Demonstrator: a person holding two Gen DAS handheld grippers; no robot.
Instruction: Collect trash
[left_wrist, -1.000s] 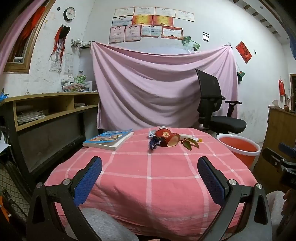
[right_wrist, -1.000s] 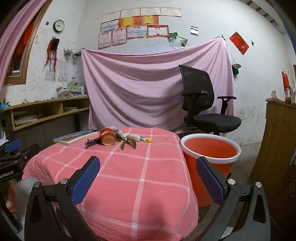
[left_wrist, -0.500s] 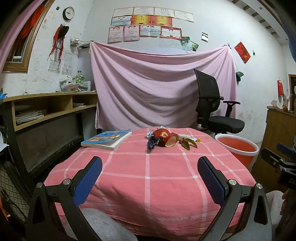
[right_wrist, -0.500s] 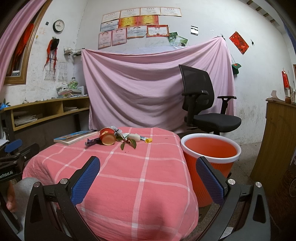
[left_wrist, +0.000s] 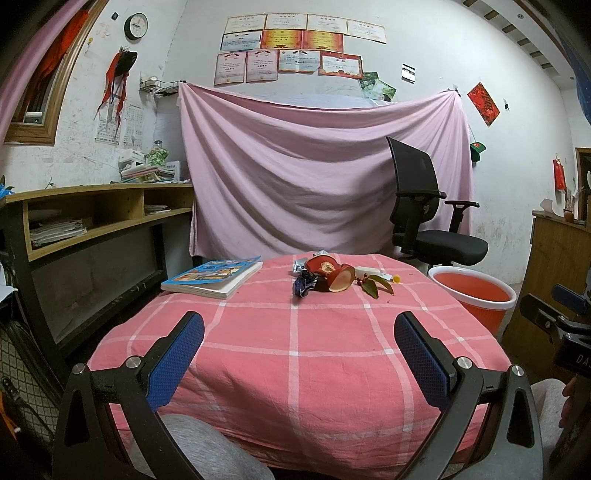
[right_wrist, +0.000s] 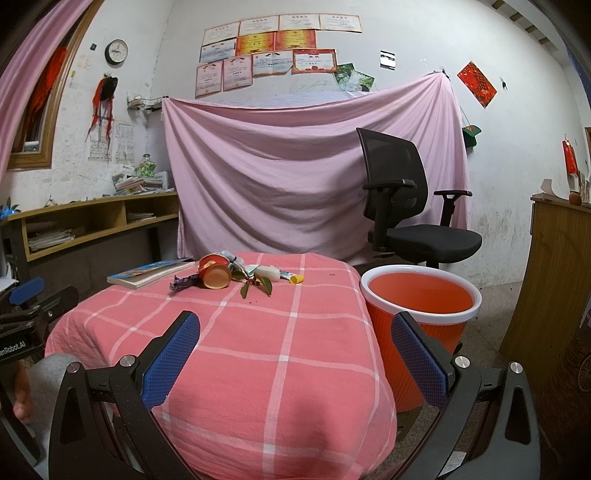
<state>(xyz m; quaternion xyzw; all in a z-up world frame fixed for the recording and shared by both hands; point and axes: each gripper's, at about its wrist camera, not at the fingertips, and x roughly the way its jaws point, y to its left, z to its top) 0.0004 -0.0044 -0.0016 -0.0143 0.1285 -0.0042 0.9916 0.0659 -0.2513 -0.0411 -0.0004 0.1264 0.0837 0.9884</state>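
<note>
A small heap of trash lies at the far side of the pink checked table (left_wrist: 295, 354): a tipped red paper cup (left_wrist: 330, 275) (right_wrist: 214, 272), a dark crumpled wrapper (left_wrist: 303, 286) (right_wrist: 183, 282), a leafy twig with red berries (left_wrist: 373, 284) (right_wrist: 255, 284) and a white tube with a yellow cap (right_wrist: 280, 274). An orange bin (right_wrist: 421, 314) (left_wrist: 472, 299) with a white rim stands on the floor right of the table. My left gripper (left_wrist: 298, 345) hangs open over the near table edge, nothing between its fingers. My right gripper (right_wrist: 295, 345) is open too, over the table's near right corner beside the bin.
A blue-covered book (left_wrist: 212, 277) lies at the table's far left. A black office chair (left_wrist: 428, 229) stands behind the bin, before a pink hung sheet. Wooden shelving (left_wrist: 92, 218) runs along the left wall, a wooden cabinet (right_wrist: 554, 280) on the right. Grey-clad knees show below.
The left wrist view has tilted up slightly, so the table and trash sit a little lower in frame. The right view is unchanged. Both grippers stay open.
</note>
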